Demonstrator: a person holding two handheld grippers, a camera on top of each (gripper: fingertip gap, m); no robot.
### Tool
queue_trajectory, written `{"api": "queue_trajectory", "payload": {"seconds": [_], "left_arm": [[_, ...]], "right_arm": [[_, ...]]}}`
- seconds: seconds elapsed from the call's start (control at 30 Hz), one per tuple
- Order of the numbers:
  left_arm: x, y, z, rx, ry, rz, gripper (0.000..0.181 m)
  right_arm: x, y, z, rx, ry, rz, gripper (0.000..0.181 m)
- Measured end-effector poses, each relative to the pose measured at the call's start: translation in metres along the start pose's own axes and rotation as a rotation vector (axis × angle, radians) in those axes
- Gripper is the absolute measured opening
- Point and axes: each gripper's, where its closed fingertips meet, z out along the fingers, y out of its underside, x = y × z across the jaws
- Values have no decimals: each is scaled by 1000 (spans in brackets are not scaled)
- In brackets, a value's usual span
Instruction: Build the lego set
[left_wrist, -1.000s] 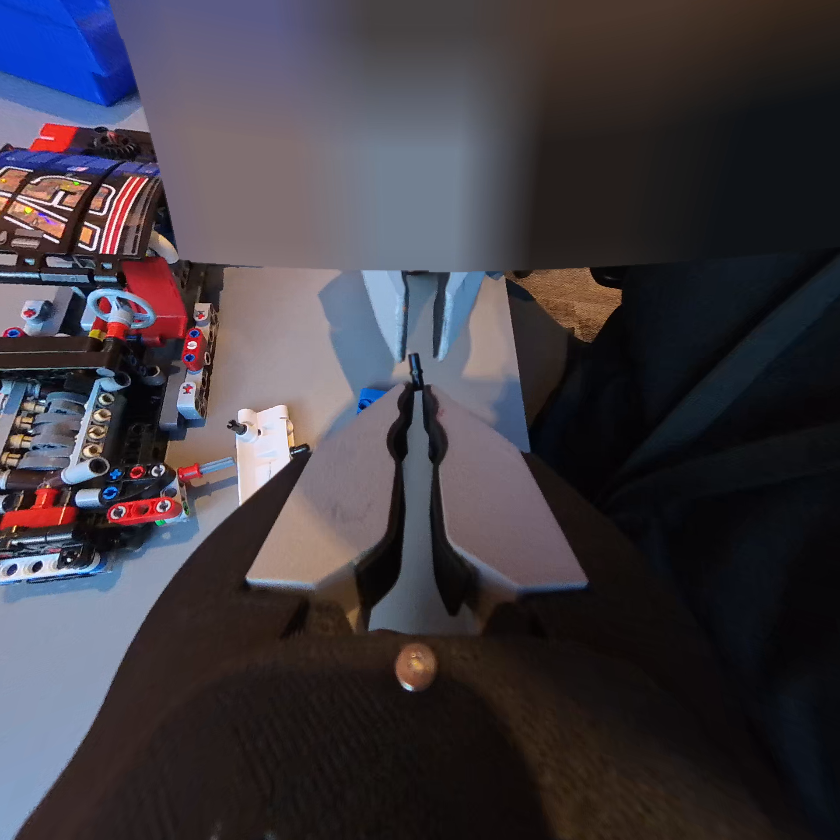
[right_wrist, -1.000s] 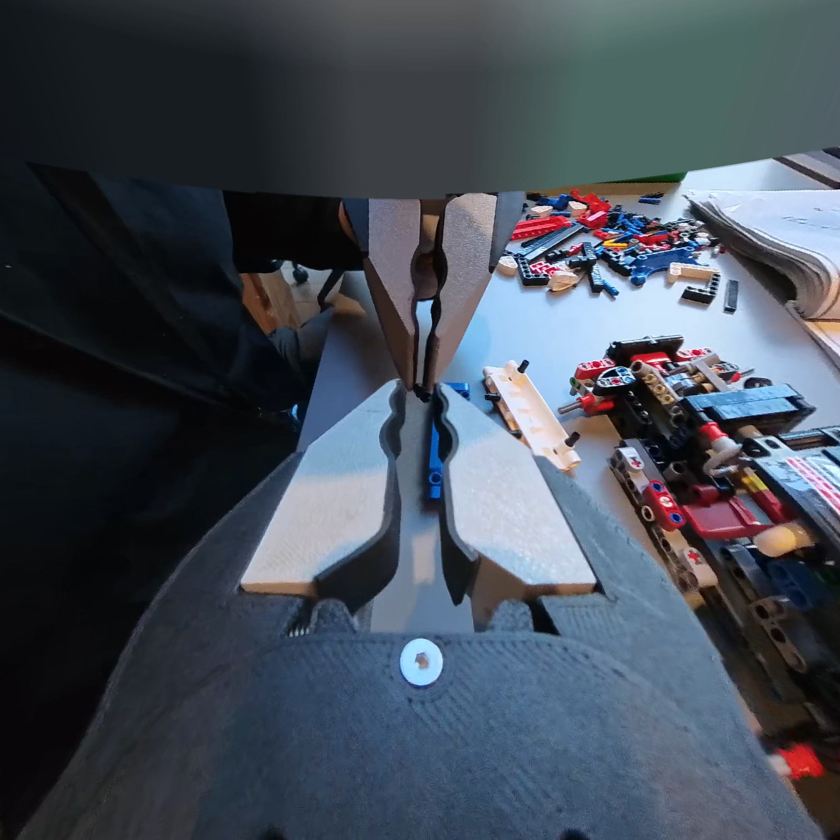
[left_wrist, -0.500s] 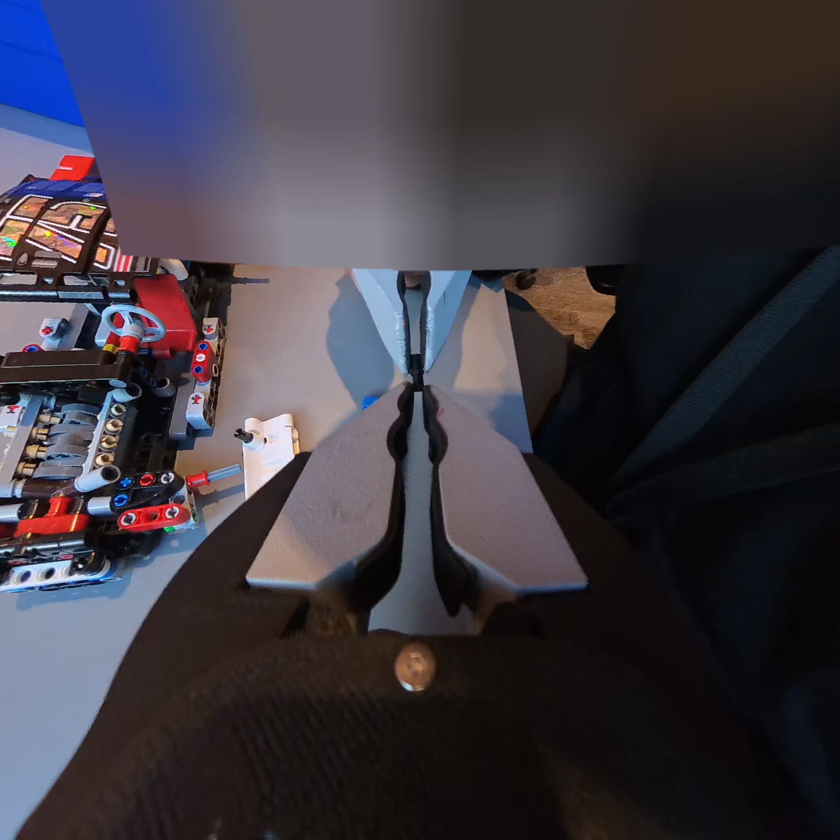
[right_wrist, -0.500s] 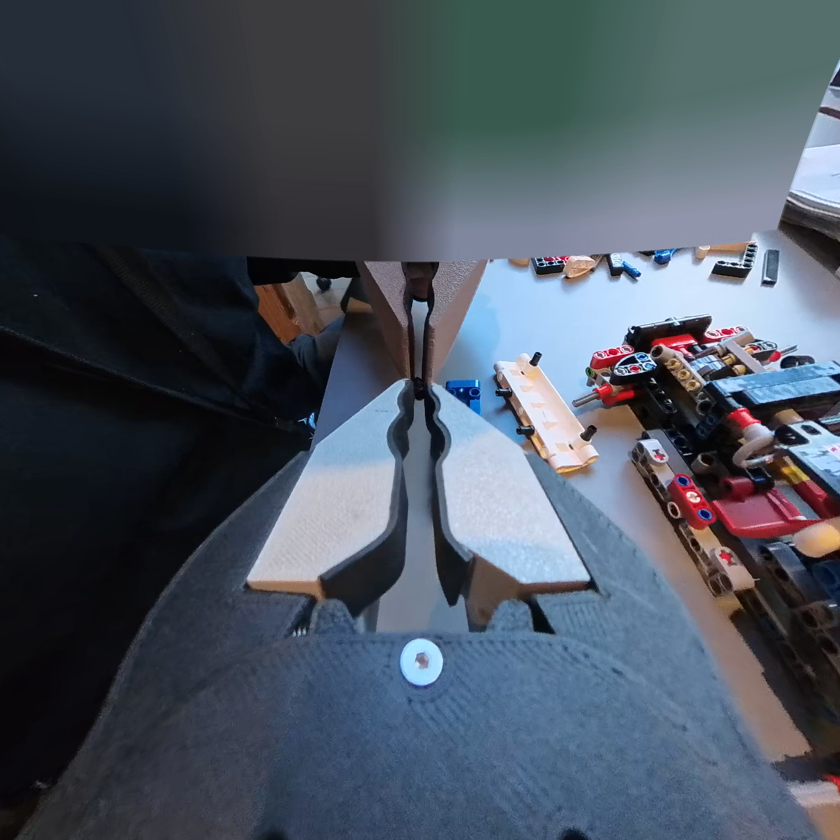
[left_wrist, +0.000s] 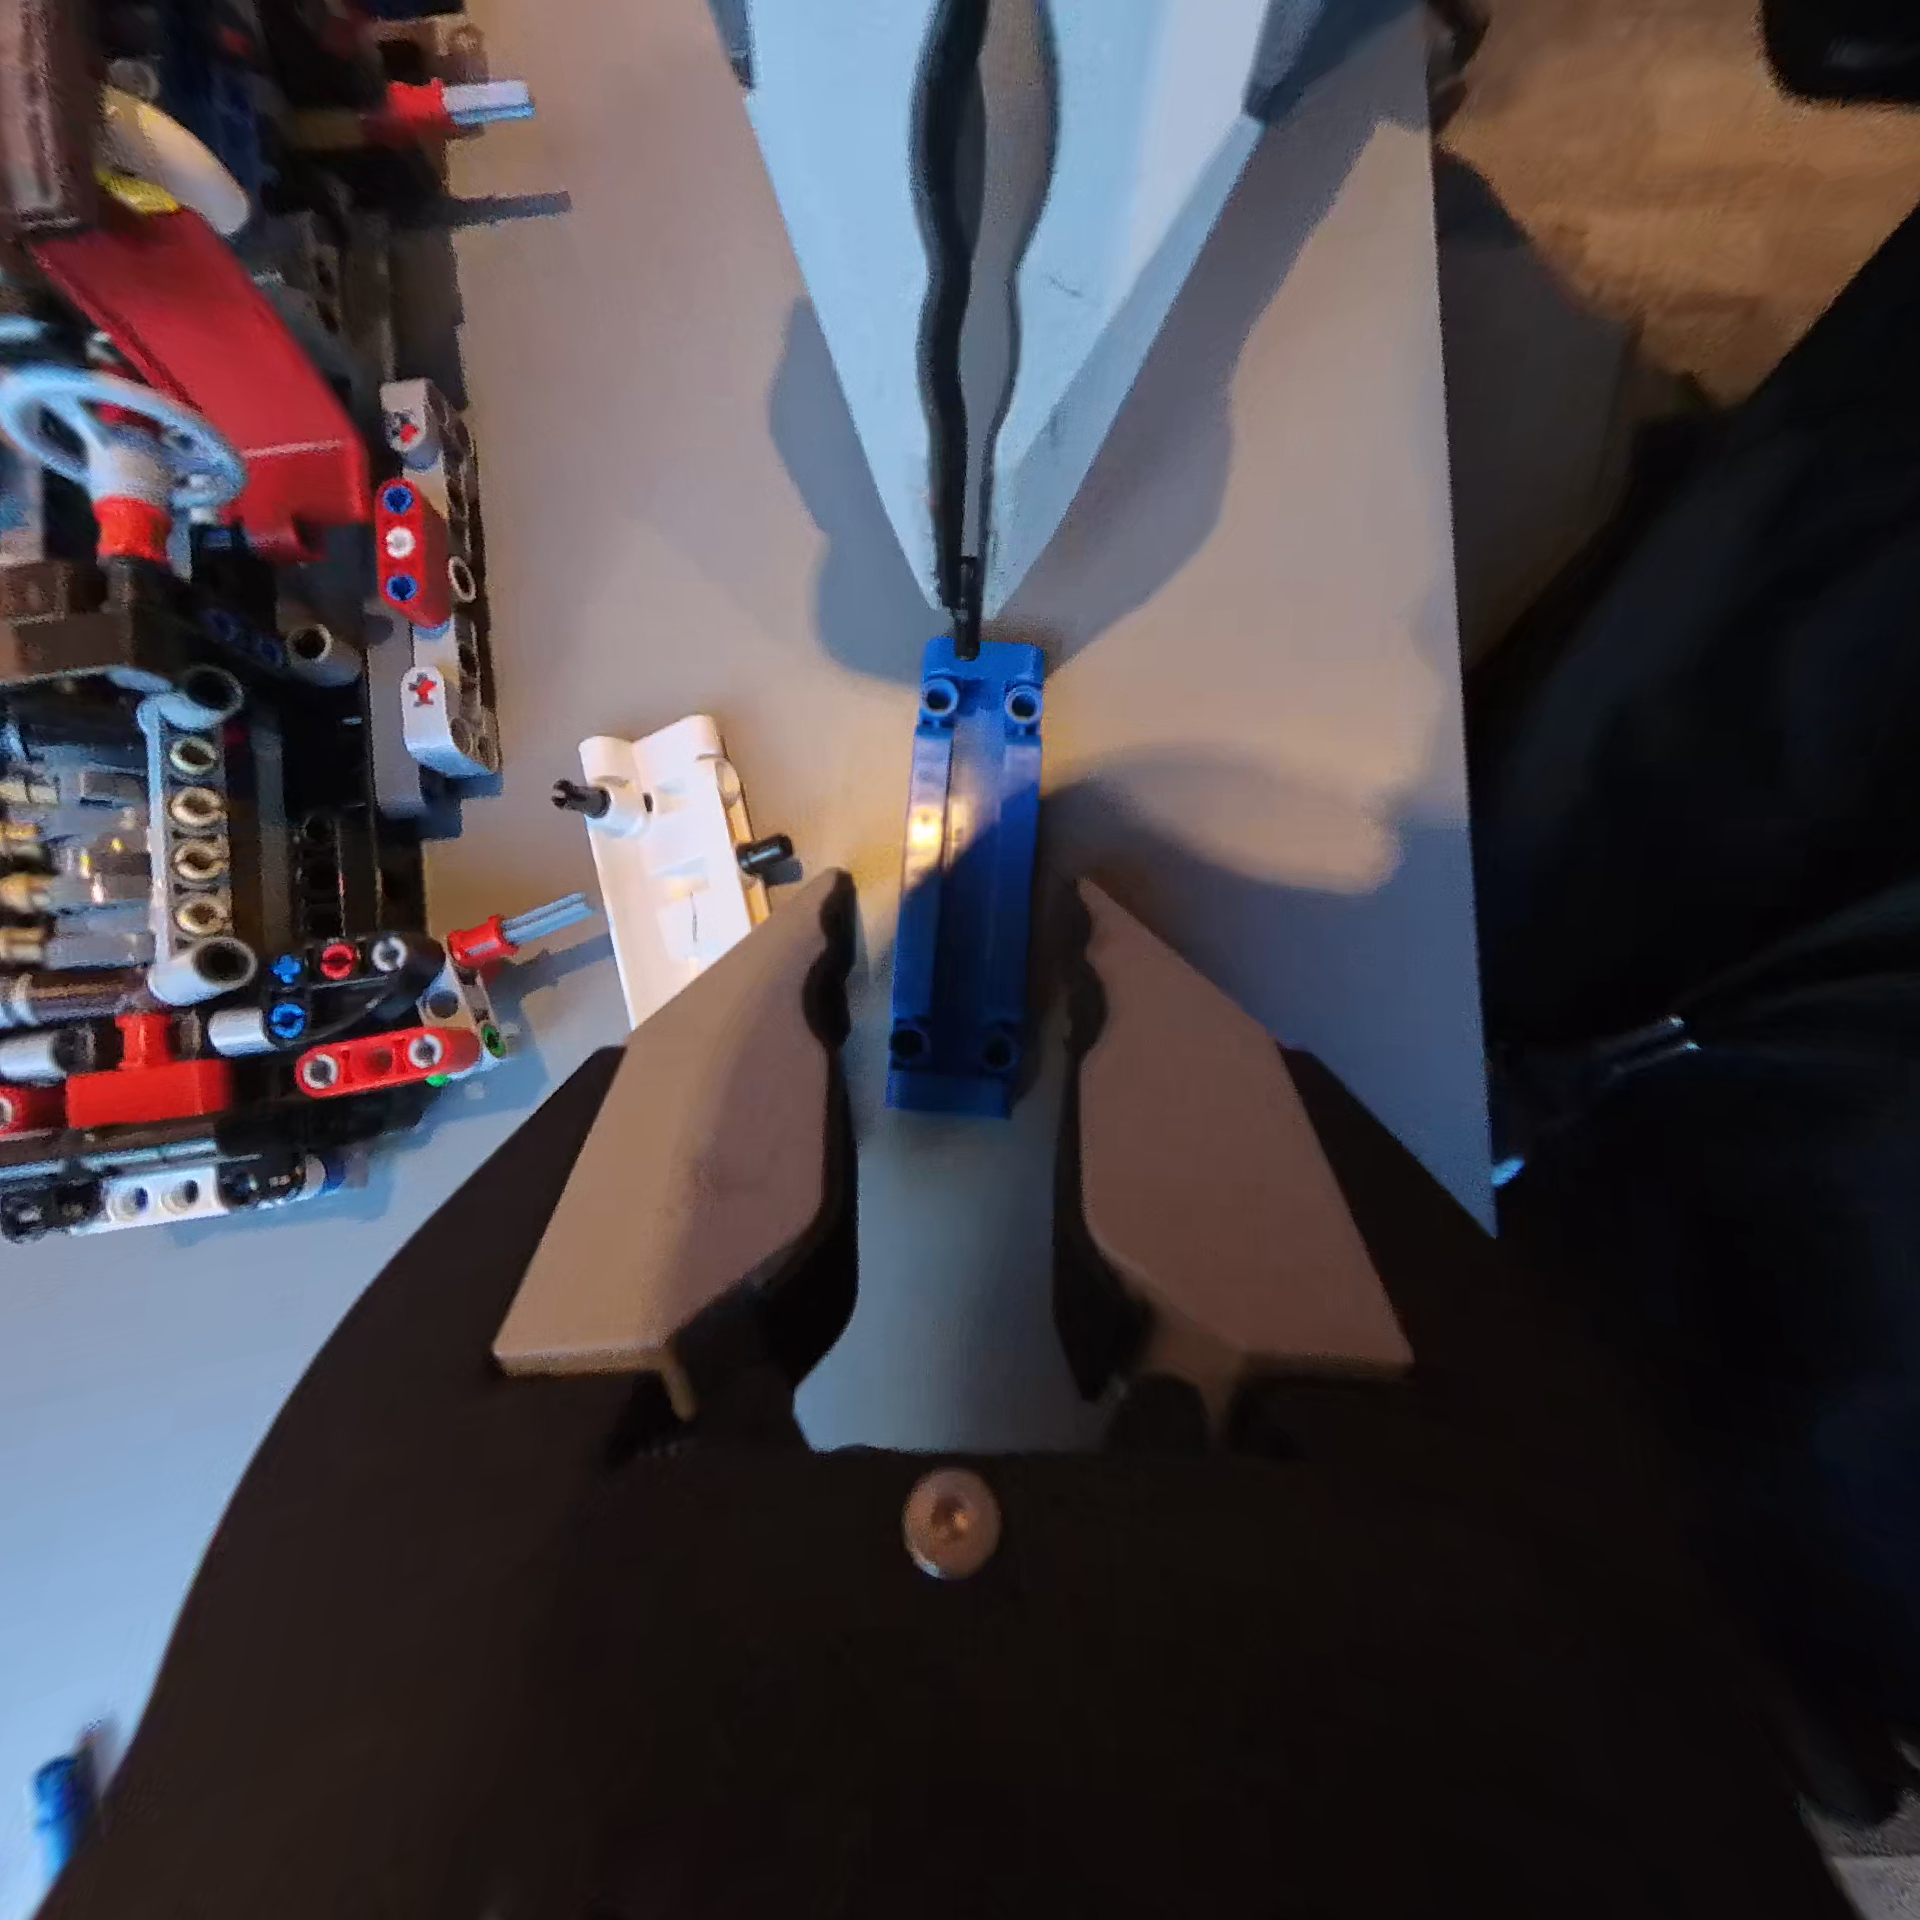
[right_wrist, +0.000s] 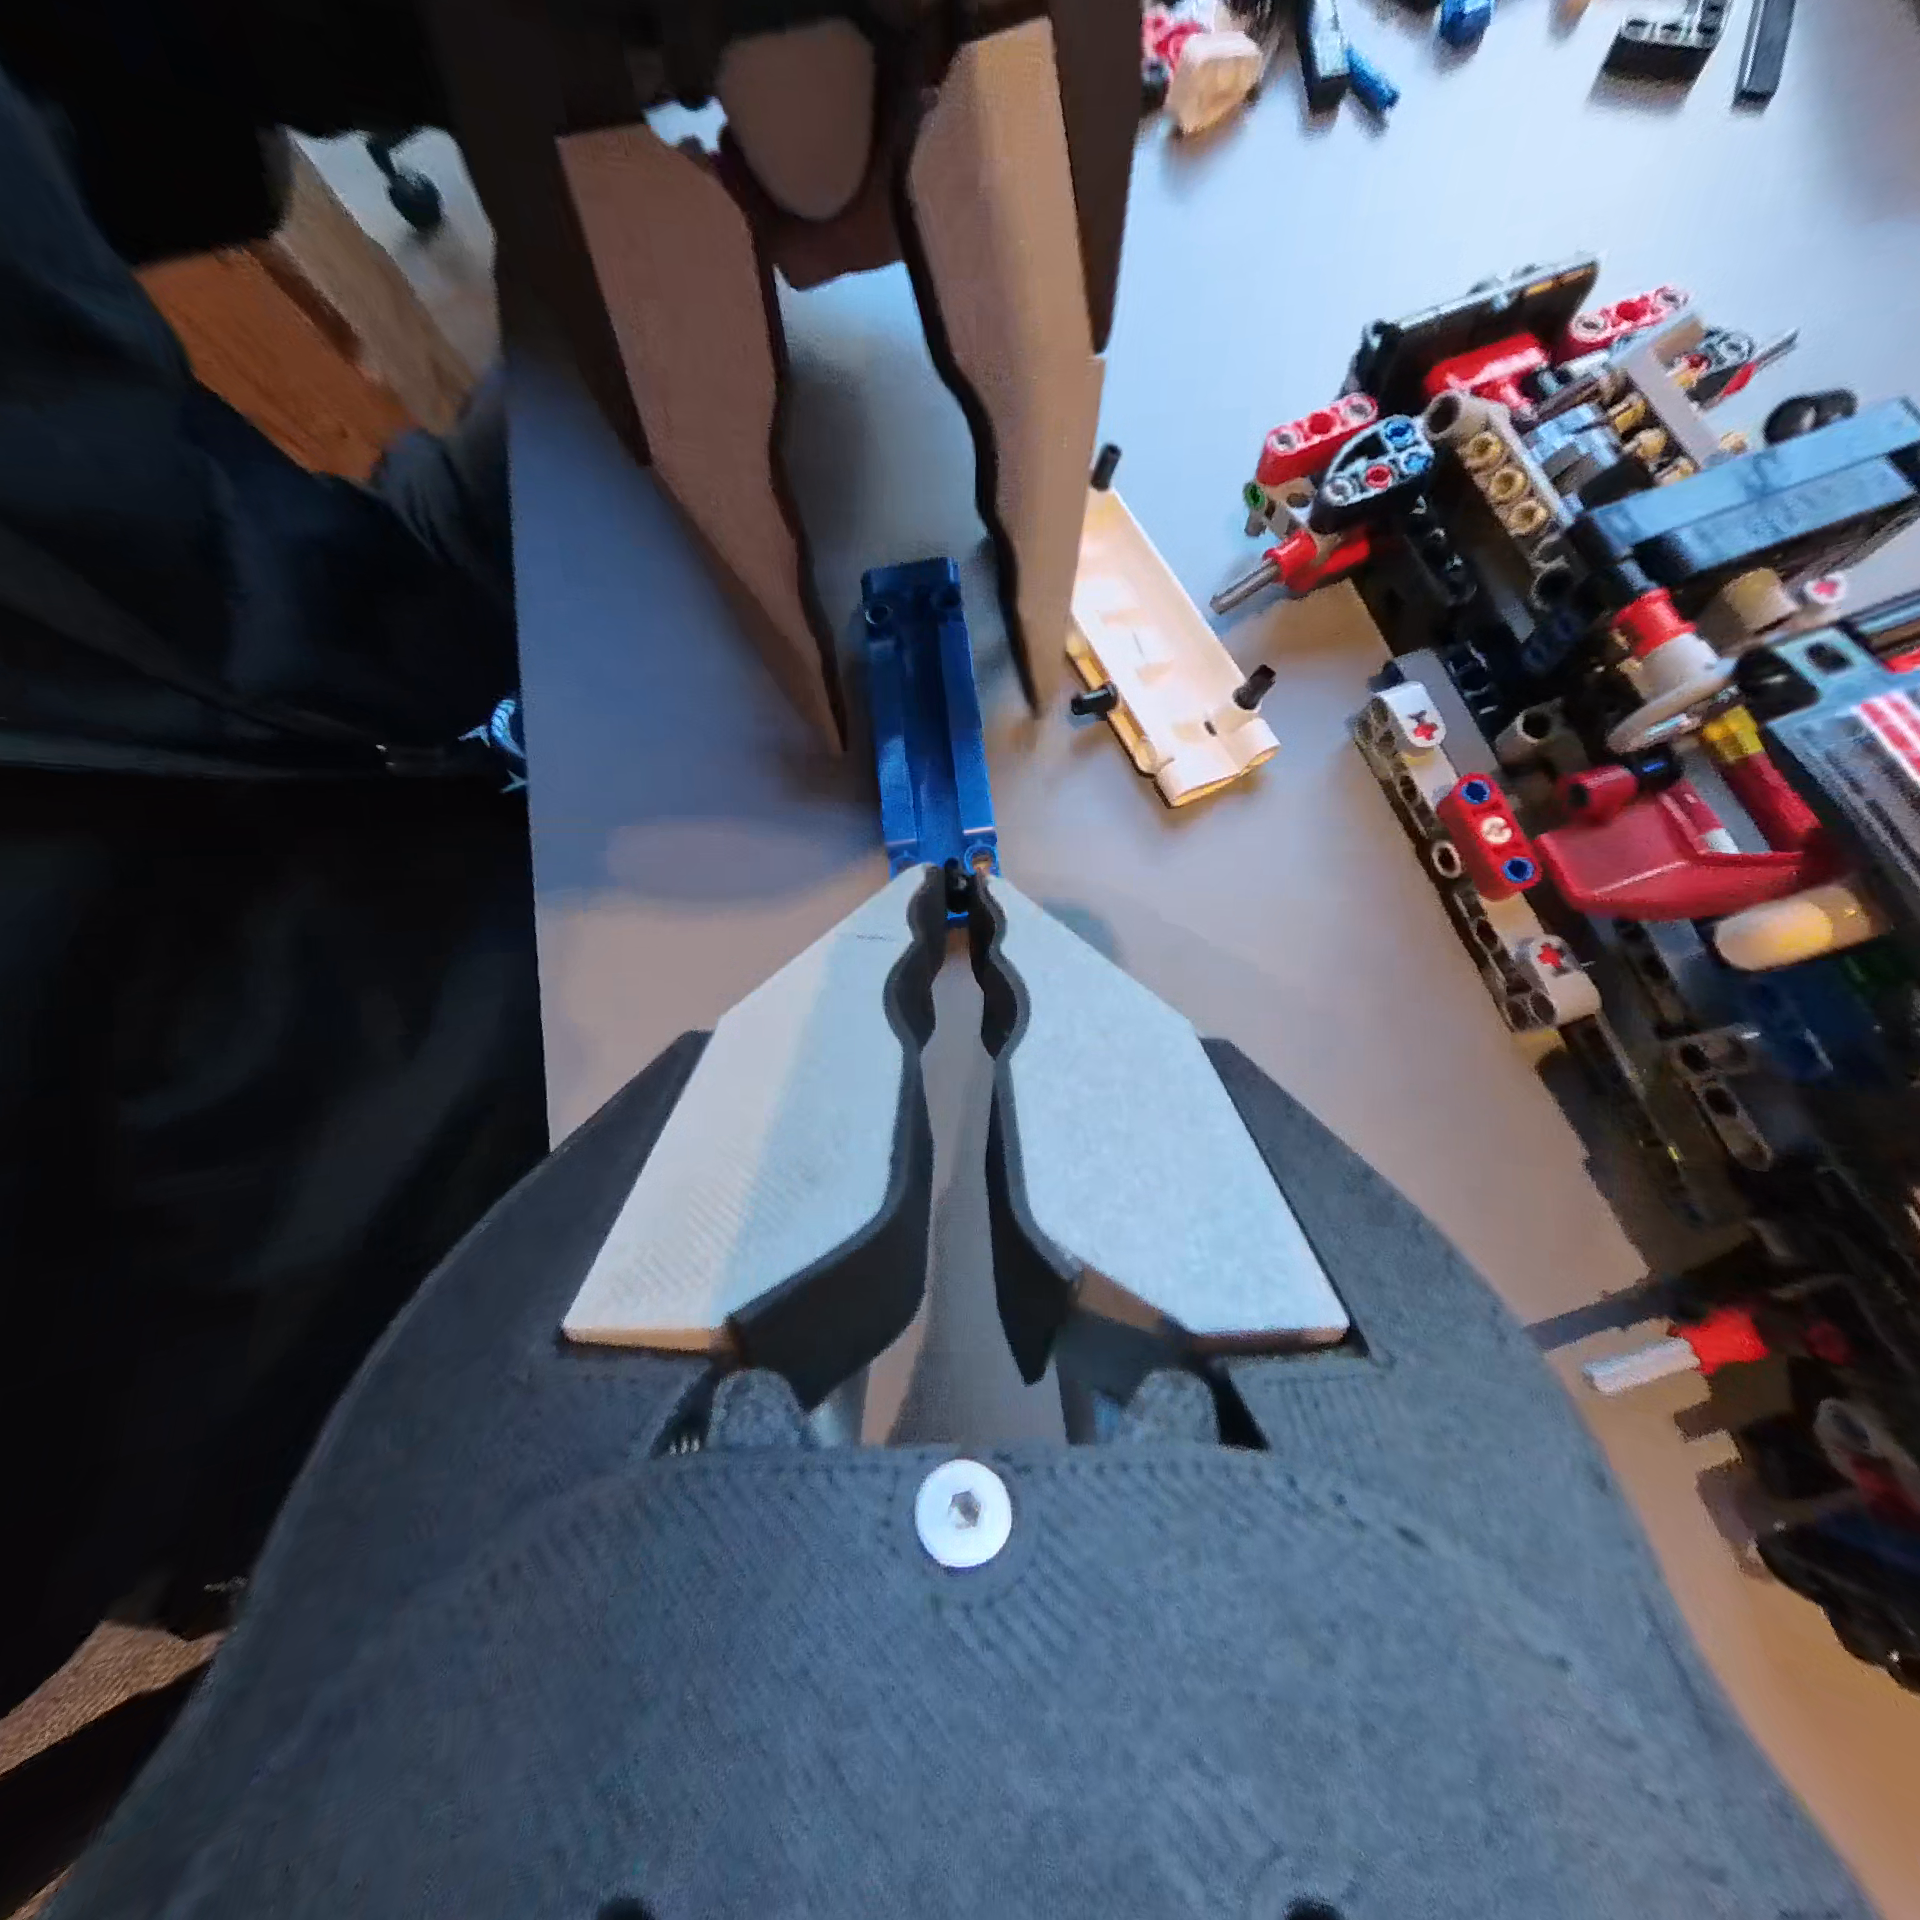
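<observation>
A long blue panel (left_wrist: 971, 883) lies flat on the grey table (left_wrist: 665, 416). My left gripper (left_wrist: 961, 899) is open, and its fingers (left_wrist: 769, 1039) straddle the panel's near half with a gap on each side. My right gripper (right_wrist: 956, 904) is shut on a small black pin (right_wrist: 954, 896), held at the end of the blue panel (right_wrist: 925, 727) next to its holes. In the left wrist view the right gripper (left_wrist: 966, 582) comes in from the top with the pin (left_wrist: 966, 608) at its tip. The right wrist view shows the left gripper (right_wrist: 935, 722) open over the panel.
A white panel (left_wrist: 670, 852) with black pins lies just left of the blue one and also shows in the right wrist view (right_wrist: 1164, 675). The partly built car model (left_wrist: 187, 727) stands beyond it. Loose pieces (right_wrist: 1351, 62) lie farther off. The table edge (left_wrist: 1455, 727) and a person's dark clothing are close by. The grippers' ends are close to 5 cm from one another.
The left gripper, shut on the black pin before, has opened and let it go; the right gripper closed on the pin and keeps it. Both grippers have dropped to the blue panel.
</observation>
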Motion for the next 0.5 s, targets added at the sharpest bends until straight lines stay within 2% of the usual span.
{"api": "queue_trajectory", "payload": {"seconds": [0.1,0.33,0.5], "left_arm": [[5,-3,2,10,14,63,22],[5,-7,5,41,24,96,22],[6,-11,8,90,45,97,21]], "right_arm": [[0,-1,1,-55,9,18,2],[3,5,1,-211,60,-38,2],[2,8,3,-263,30,-29,2]]}}
